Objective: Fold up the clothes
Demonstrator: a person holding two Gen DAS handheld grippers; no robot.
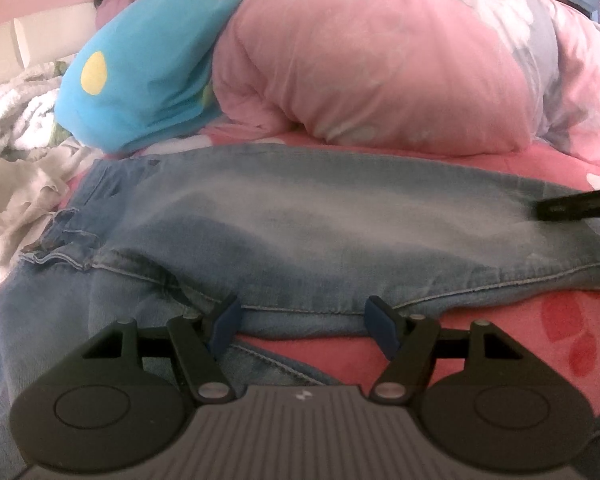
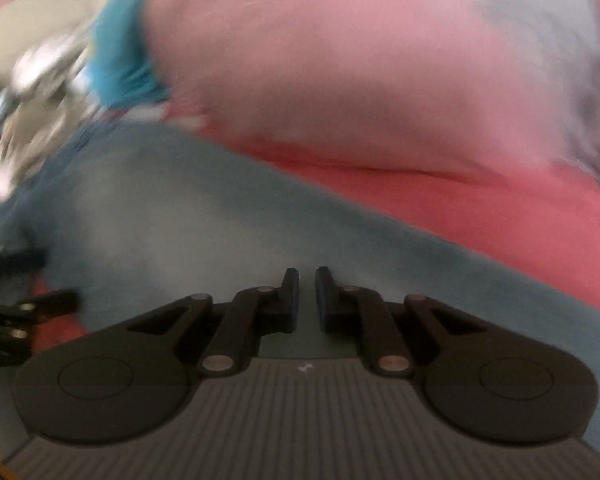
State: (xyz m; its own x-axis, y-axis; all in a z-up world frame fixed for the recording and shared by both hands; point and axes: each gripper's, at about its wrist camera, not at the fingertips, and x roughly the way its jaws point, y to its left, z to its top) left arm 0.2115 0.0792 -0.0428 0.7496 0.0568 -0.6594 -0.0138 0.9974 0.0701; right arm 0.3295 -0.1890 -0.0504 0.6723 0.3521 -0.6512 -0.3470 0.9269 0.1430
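Here, left gripper (image 1: 306, 322) gapes wide at the near seam of the jeans (image 1: 300, 220), gripping nothing. Jeans lie flat across the red sheet (image 1: 540, 332), duvet (image 1: 380, 60) behind. Right gripper (image 2: 307, 298), blurred, nearly closed over the denim; hold unclear.

Bed (image 1: 480, 344): pink-red sheet with darker red blotches, bare patches showing near the camera and along the far side. Jeans (image 1: 300, 224), faded light blue denim, lie spread flat across the sheet, waistband end to the left. Directly behind the jeans: a bulky pink duvet (image 1: 380, 72) with grey-white patches, heaped on the sheet. Left of the duvet, touching it, a turquoise cushion (image 1: 140, 80) with a yellow spot. Left of the jeans, crumpled white and beige cloth (image 1: 16, 176). Right wrist view is motion-blurred; jeans (image 2: 180, 220) and sheet (image 2: 480, 216) still recognisable.
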